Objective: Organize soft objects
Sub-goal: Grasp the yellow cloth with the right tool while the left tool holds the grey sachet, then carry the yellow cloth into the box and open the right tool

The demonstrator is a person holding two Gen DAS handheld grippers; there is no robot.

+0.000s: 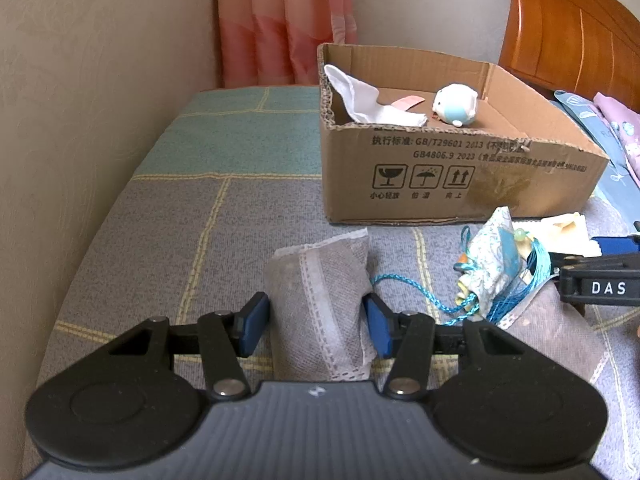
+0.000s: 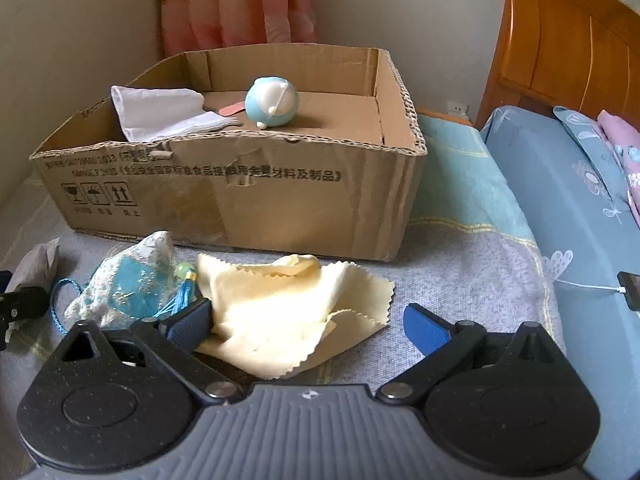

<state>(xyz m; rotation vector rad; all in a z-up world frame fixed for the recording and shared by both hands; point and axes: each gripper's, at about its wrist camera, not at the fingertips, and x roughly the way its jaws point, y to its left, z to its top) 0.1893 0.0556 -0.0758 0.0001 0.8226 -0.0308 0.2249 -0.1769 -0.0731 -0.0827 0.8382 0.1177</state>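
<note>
Between the left tongs (image 1: 316,320) sits a gray sachet (image 1: 320,304), seemingly unclamped; right tongs (image 2: 308,324) gape.

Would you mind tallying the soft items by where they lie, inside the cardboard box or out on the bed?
Inside the cardboard box: 2 (white cloth, blue-and-white plush toy)
Out on the bed: 3 (grey sachet, embroidered pouch, yellow cloth)
Total: 5

Phone (image 2: 631,290) cut off by the frame edge right of the cardboard box (image 2: 240,196). Second grey pouch (image 1: 560,332) partly covered by the patterned sachet (image 1: 496,264). Small box print illegible.
</note>
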